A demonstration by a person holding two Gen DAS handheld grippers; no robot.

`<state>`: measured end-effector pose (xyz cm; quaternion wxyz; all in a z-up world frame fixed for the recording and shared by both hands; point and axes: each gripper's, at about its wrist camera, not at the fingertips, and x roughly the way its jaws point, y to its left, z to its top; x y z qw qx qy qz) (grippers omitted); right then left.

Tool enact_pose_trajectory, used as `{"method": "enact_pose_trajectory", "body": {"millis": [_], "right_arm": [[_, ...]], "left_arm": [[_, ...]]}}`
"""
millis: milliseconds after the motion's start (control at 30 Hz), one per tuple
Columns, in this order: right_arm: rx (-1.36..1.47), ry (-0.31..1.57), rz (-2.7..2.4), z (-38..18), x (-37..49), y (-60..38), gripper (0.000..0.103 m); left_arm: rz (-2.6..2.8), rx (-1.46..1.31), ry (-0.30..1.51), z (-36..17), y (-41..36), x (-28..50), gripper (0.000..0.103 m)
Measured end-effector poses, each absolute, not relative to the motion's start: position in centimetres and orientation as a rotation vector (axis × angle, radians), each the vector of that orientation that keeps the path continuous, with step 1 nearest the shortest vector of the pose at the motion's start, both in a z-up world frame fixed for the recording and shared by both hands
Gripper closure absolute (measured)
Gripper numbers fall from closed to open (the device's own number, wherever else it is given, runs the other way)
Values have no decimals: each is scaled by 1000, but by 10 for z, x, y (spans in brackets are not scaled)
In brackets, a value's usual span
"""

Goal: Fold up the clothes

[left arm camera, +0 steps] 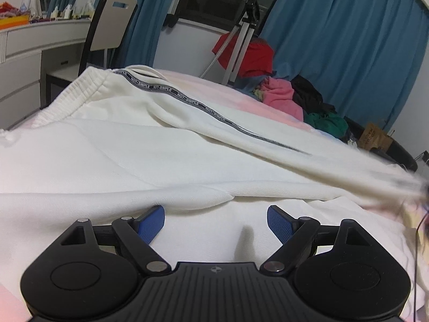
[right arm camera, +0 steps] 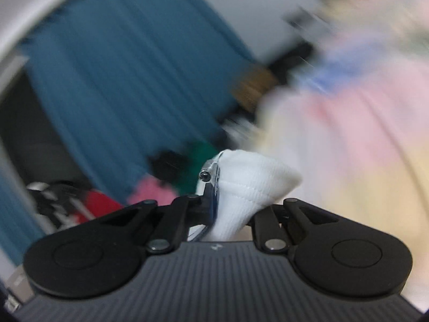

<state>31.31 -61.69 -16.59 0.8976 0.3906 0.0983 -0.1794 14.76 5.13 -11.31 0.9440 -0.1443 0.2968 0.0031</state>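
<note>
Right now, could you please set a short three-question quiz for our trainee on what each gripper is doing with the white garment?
1. True or false: the left gripper is open above the white garment.
2. What does the right gripper hold? A) ribbed white cuff B) the pink clothing C) nothing
3. Fill in: the trim along the sleeve is ____.

Key: 1 true; 2 A; 3 grey.

White cotton sweatpants with a grey lettered side stripe [left arm camera: 166,112] lie spread across the bed — ribbed waistband at the far left, 1 leg stretched taut toward the right. Its ribbed white cuff [right arm camera: 249,185] sits bunched, pinched between gripper fingers.
</note>
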Motion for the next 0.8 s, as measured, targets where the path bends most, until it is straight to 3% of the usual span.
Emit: {"method": "enact_pose_trajectory", "body": {"millis": [133, 300, 367, 433, 500, 800], "right_arm": [[897, 342, -435, -231, 298, -631, 93], [827, 375, -426, -215, 303, -624, 82], [772, 419, -415, -202, 306, -618, 46], [694, 433, -397, -187, 294, -608, 30], [607, 440, -399, -170, 282, -589, 21], [338, 410, -233, -85, 206, -479, 20]], "left_arm": [[16, -268, 584, -108, 53, 144, 18], [18, -251, 555, -99, 52, 144, 18], [13, -233, 534, -92, 48, 142, 18], [3, -220, 515, -85, 45, 137, 18], [-12, -212, 500, -78, 42, 131, 17], [-43, -193, 464, -51, 41, 88, 10]]}}
